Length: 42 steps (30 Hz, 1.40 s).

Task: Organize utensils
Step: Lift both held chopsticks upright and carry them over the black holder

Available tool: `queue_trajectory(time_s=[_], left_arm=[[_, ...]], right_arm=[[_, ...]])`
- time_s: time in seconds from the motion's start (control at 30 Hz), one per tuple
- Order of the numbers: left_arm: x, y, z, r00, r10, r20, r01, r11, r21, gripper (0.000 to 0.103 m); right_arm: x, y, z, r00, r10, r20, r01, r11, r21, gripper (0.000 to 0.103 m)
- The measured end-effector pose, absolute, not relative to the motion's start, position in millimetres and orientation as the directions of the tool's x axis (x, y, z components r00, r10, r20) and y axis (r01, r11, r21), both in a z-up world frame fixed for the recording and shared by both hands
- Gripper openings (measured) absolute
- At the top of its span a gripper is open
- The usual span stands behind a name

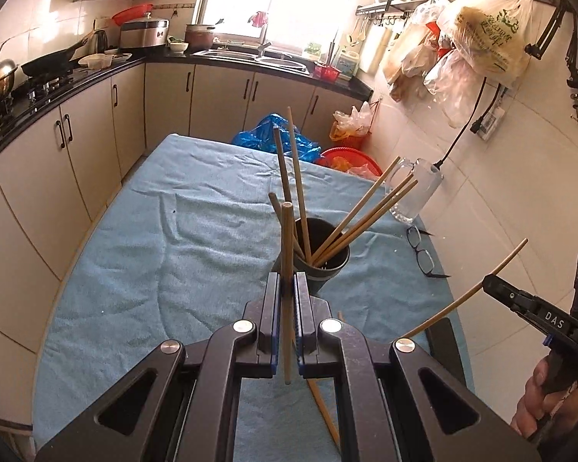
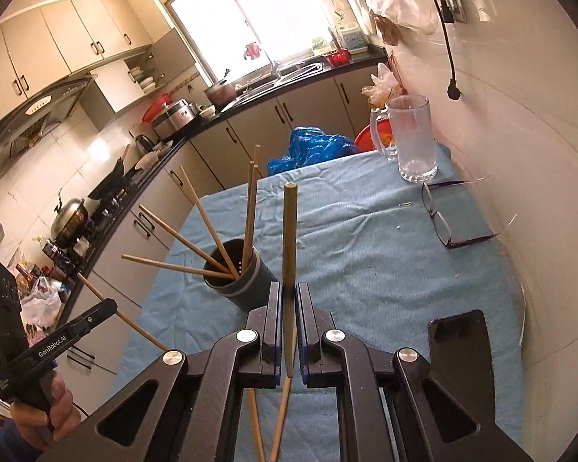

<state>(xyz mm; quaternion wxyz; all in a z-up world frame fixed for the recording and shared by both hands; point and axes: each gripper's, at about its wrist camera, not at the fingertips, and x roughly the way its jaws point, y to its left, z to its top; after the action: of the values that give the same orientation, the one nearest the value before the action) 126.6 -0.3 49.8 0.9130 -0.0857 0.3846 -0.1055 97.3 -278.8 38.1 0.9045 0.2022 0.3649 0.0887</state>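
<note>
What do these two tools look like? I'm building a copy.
Both tools are black, with angular linkage arms, silver rivets and blue pads inside flat fingers. The left tool bears white "GenRobot.AI" lettering; the right tool reads "DAS". Each has a black pistol handle. No cables show.

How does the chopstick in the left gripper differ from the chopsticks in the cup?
The held chopstick is clamped nearly upright in the shut left gripper, above the cloth; the cup's chopsticks stand loose, leaning apart against the rim of the dark cup. One is single; the others are several. All are plain wood.

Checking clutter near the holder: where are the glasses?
In the right wrist view, the glasses lie on the blue towel right of the holder, just in front of the glass mug.
</note>
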Motion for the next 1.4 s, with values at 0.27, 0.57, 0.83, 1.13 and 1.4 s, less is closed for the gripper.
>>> queue_trajectory(time_s=[0.27,0.57,0.83,1.13,1.4], left_arm=[[130.5,0.6,63.1,0.695,-0.273,-0.665,0.136,0.958,-0.251,0.006],[133.1,-3.6,80.2,0.713,-0.286,-0.64,0.154,0.955,-0.254,0.006],[140.9,-4.4,112.1,0.749,-0.304,-0.589,0.18,0.948,-0.262,0.006],[162.9,-9.5,145.0,0.779,-0.315,-0.542,0.204,0.945,-0.256,0.006],[193.4,-17.0,149.2,0.788,-0.297,-0.539,0.198,0.952,-0.236,0.006]], right_arm=[[95.2,-279.6,51.7,0.732,0.31,-0.607,-0.016,0.898,0.439,0.007],[96.9,-279.4,59.5,0.738,0.316,-0.596,-0.024,0.895,0.445,0.007],[106.6,-274.8,76.2,0.753,0.328,-0.57,-0.053,0.894,0.444,0.007],[128.4,-258.5,108.0,0.779,0.345,-0.523,-0.109,0.897,0.429,0.007],[153.1,-239.7,121.5,0.79,0.342,-0.509,-0.134,0.906,0.401,0.007]])
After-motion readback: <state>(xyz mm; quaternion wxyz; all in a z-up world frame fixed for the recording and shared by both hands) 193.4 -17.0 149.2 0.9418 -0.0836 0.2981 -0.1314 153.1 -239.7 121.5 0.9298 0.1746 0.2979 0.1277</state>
